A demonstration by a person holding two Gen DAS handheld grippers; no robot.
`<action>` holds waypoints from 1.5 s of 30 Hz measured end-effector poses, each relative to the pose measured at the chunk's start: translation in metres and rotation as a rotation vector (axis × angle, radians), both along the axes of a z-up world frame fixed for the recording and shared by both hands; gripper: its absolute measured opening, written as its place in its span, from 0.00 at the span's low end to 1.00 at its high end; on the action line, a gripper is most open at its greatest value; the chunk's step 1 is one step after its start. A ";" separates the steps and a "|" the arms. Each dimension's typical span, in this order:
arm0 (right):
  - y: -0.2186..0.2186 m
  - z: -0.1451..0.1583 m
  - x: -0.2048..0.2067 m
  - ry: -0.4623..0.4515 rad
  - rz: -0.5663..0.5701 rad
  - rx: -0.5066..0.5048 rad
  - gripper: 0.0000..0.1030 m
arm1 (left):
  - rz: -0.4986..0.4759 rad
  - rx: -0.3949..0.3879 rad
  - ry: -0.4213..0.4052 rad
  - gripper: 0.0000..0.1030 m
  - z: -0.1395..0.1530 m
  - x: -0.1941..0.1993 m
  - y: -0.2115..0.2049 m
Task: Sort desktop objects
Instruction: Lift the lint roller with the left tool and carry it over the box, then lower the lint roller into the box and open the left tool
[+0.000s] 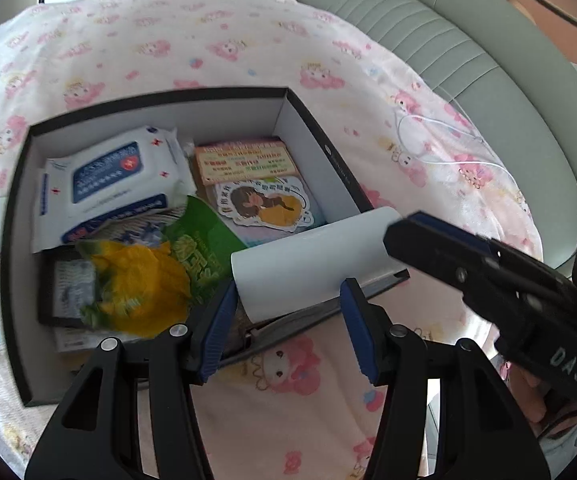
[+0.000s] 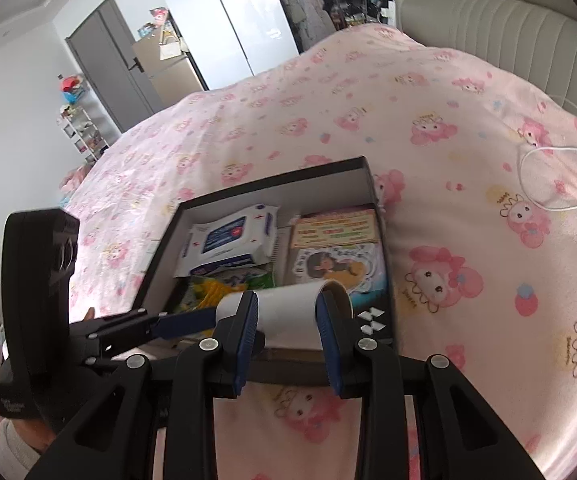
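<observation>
Roll (image 2: 288, 312) of white paper lies crosswise over the near edge of the box (image 2: 362, 166), pinched between the blue pads of the right gripper (image 2: 287, 340), which is closed on it. The left gripper (image 1: 288, 320) sits at the roll's other end, jaws half open on either side; whether its pads touch, I cannot tell. Inside the box lie a wipes pack (image 1: 112, 180), a green bag (image 1: 196, 248) and cards (image 1: 244, 160). All rests on a pink bedspread (image 2: 428, 140).
</observation>
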State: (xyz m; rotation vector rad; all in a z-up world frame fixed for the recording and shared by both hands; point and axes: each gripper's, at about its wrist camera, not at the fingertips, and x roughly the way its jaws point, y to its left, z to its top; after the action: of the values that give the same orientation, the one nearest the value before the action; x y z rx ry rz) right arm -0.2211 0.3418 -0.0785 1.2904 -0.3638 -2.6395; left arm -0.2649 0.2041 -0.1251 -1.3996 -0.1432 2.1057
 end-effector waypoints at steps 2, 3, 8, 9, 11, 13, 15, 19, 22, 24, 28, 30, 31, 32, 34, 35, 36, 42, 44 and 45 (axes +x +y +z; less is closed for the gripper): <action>0.008 -0.005 -0.009 -0.013 0.000 -0.017 0.27 | 0.000 -0.019 -0.002 0.52 -0.005 -0.006 0.006; 0.010 -0.007 -0.014 -0.019 0.002 -0.027 0.27 | 0.001 -0.027 -0.004 0.52 -0.007 -0.010 0.008; 0.017 -0.020 -0.041 -0.049 0.010 -0.022 0.27 | 0.010 -0.052 -0.026 0.52 -0.021 -0.035 0.018; 0.018 -0.025 -0.048 -0.060 0.009 -0.025 0.27 | 0.012 -0.058 -0.031 0.52 -0.024 -0.041 0.019; 0.021 -0.032 -0.059 -0.079 0.003 -0.025 0.27 | 0.013 -0.069 -0.035 0.52 -0.029 -0.053 0.022; 0.024 -0.040 -0.075 -0.098 -0.010 -0.022 0.27 | 0.016 -0.084 -0.030 0.52 -0.030 -0.068 0.026; 0.026 -0.046 -0.092 -0.108 -0.014 -0.013 0.27 | 0.029 -0.089 -0.019 0.52 -0.030 -0.087 0.028; 0.033 -0.051 -0.116 -0.127 -0.033 -0.031 0.27 | 0.048 -0.092 -0.051 0.52 -0.035 -0.108 0.030; 0.033 -0.047 -0.116 -0.111 -0.032 -0.024 0.27 | 0.054 -0.085 -0.038 0.52 -0.033 -0.107 0.026; 0.033 -0.045 -0.109 -0.095 -0.037 -0.015 0.27 | 0.059 -0.091 -0.011 0.52 -0.028 -0.101 0.022; 0.033 -0.040 -0.091 -0.074 -0.054 -0.004 0.27 | 0.054 -0.108 0.030 0.52 -0.021 -0.082 0.018; 0.031 -0.038 -0.080 -0.075 -0.051 0.007 0.27 | 0.024 -0.148 0.031 0.52 -0.024 -0.077 0.024; 0.029 -0.037 -0.075 -0.077 -0.050 0.016 0.27 | 0.010 -0.170 0.025 0.52 -0.026 -0.074 0.027; 0.027 -0.036 -0.071 -0.077 -0.050 0.025 0.27 | -0.007 -0.190 0.016 0.52 -0.030 -0.072 0.031; 0.024 -0.034 -0.062 -0.077 -0.046 0.038 0.27 | -0.035 -0.226 0.009 0.52 -0.039 -0.071 0.040; 0.022 -0.034 -0.061 -0.081 -0.036 0.037 0.27 | -0.039 -0.251 0.011 0.52 -0.043 -0.074 0.046; 0.020 -0.036 -0.061 -0.096 -0.024 0.040 0.27 | -0.036 -0.274 0.012 0.51 -0.047 -0.080 0.050; 0.028 -0.046 -0.072 -0.142 -0.039 0.035 0.27 | 0.033 -0.211 0.023 0.44 -0.036 -0.081 0.041; 0.031 -0.044 -0.072 -0.129 -0.049 0.038 0.27 | 0.033 -0.182 0.040 0.44 -0.029 -0.068 0.036; 0.031 -0.042 -0.071 -0.122 -0.048 0.034 0.27 | 0.026 -0.192 0.060 0.44 -0.026 -0.059 0.033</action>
State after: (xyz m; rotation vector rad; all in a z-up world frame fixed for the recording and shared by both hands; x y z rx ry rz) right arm -0.2918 0.3728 -0.1209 1.4763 -0.3732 -2.6236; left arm -0.3240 0.2374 -0.1514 -1.4483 0.0663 2.2287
